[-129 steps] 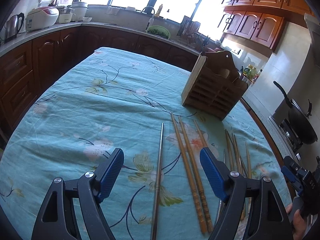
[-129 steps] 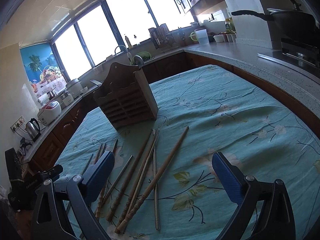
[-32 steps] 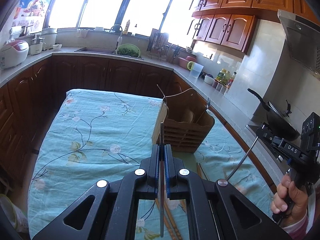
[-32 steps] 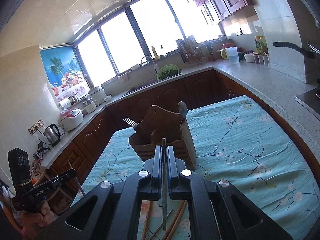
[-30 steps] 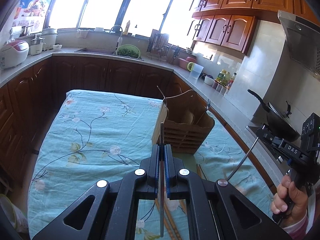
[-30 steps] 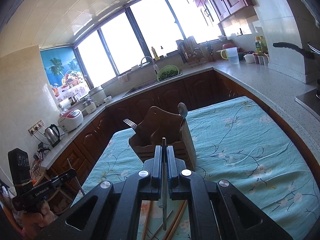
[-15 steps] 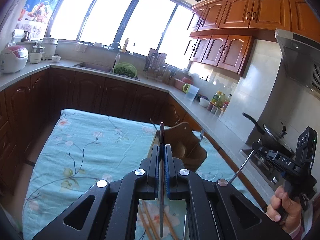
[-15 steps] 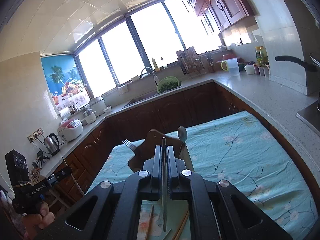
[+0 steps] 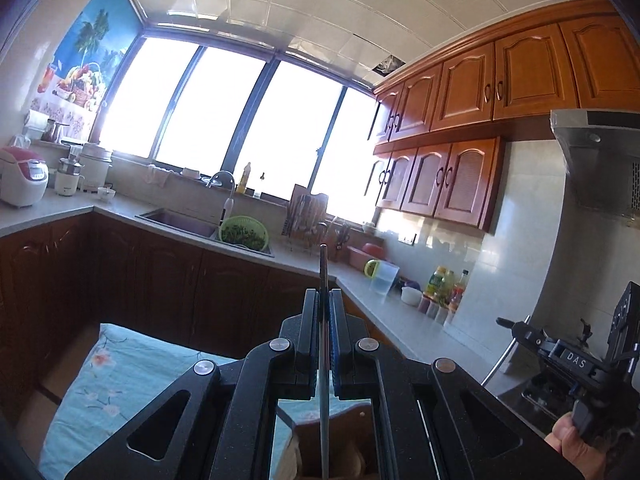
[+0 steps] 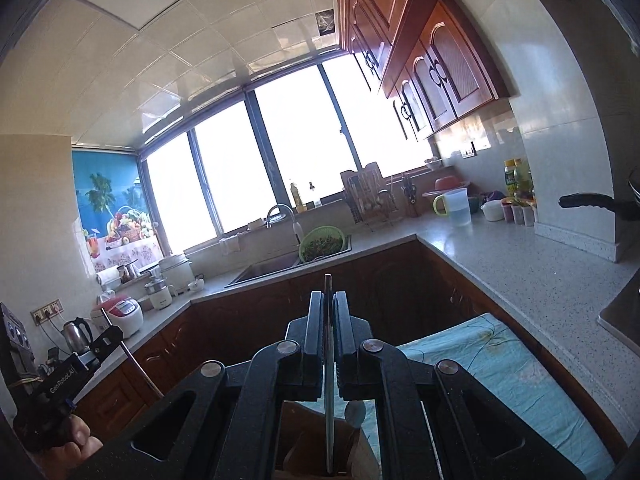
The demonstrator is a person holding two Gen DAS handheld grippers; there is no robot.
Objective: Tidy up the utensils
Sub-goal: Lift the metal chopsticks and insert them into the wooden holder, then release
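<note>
Your bench (image 9: 120, 364) wears a teal floral cloth (image 10: 500, 356), and the wooden utensil holder (image 10: 304, 440) stands directly on it.

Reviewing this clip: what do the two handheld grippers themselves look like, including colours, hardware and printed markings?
Both are matte black with silver pivot bolts. The left gripper has blue pads on its fingers and white lettering on its body. The right gripper has "DAS" on its body.

Both cams ride the tongs, looking fwd along closed fingers, nearly level, so mostly kitchen and ceiling fill each view. Left cam faces the window (image 9: 240, 120) w/ wall cabinets (image 9: 480, 92) at right; right cam faces the same window, angled more from the right. Shared: sink (image 9: 180, 222), green colander (image 10: 322, 244), blue-cloth table (image 10: 500, 360) low in frame, close under both.
</note>
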